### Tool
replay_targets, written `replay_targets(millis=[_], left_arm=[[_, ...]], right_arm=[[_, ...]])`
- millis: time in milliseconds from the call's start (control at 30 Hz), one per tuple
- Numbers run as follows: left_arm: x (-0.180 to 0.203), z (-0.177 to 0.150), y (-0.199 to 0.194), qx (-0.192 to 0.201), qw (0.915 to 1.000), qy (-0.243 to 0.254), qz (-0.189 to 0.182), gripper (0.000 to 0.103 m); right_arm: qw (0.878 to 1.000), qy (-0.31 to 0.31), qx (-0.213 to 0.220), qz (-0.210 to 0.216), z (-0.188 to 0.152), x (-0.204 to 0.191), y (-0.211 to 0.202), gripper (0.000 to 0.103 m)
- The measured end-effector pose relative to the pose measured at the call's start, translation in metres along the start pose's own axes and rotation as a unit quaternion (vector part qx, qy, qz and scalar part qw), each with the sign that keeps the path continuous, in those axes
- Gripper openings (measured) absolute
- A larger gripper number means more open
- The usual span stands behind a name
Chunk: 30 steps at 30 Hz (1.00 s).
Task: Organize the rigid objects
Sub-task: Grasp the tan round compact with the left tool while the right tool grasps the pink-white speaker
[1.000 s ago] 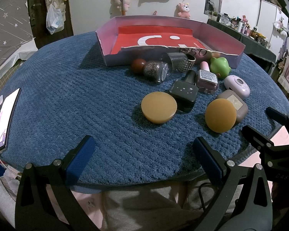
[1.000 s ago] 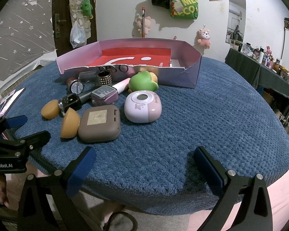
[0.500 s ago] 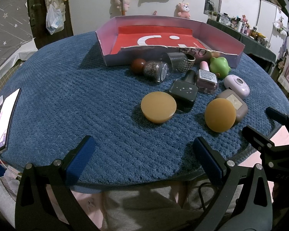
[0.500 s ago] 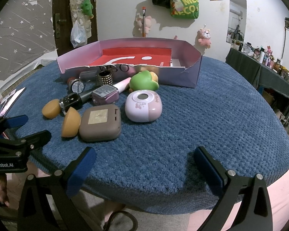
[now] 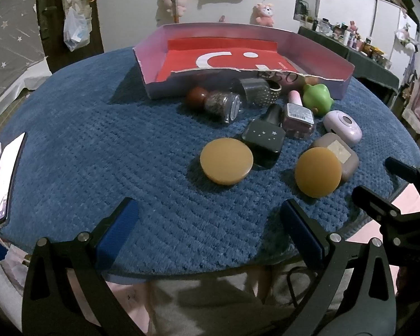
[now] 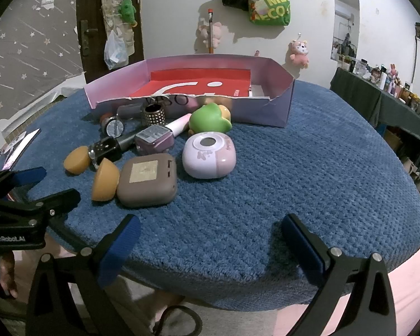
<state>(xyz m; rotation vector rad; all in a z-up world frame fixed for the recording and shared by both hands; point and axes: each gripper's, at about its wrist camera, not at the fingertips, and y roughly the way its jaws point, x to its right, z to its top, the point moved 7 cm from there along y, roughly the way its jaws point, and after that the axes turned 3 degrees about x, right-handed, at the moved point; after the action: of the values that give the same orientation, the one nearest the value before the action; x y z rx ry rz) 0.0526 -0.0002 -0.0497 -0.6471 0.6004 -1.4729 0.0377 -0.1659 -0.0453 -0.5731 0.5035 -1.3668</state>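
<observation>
Clutter of small hard things lies mid-frame on the knobbly blue surface: two smooth amber discs, a dark square bottle with stars, a rounded taupe case, a glossy lilac case, a green toy. Behind them sits a shallow cardboard box with a red floor. My left hand-held gripper and right hand-held gripper hover at the near edge, jaws wide apart, empty.

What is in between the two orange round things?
A dark bottle with little stars lies between the two orange discs, touching the left one. The left wrist view shows it best.
</observation>
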Motion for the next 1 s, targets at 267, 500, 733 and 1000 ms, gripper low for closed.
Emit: replay_targets(millis=[267, 500, 733, 1000], left_arm=[[0.003, 0.007, 0.006, 0.000, 1.0000, -0.001, -0.001, 0.103], [0.006, 0.016, 0.015, 0.002, 1.0000, 0.001, -0.004, 0.102], [0.005, 0.024, 0.020, 0.007, 0.9999, -0.001, -0.007, 0.092], [0.010, 0.029, 0.020, 0.009, 0.9997, 0.009, -0.018, 0.071]], right_arm=[[1.000, 0.000, 0.000, -0.013, 0.006, 0.010, 0.003, 0.097], [0.999, 0.000, 0.004, -0.032, 0.015, 0.019, 0.011, 0.097], [1.000, 0.003, 0.007, -0.028, 0.025, 0.025, 0.023, 0.092], [1.000, -0.010, 0.010, -0.006, 0.048, 0.017, 0.041, 0.082]])
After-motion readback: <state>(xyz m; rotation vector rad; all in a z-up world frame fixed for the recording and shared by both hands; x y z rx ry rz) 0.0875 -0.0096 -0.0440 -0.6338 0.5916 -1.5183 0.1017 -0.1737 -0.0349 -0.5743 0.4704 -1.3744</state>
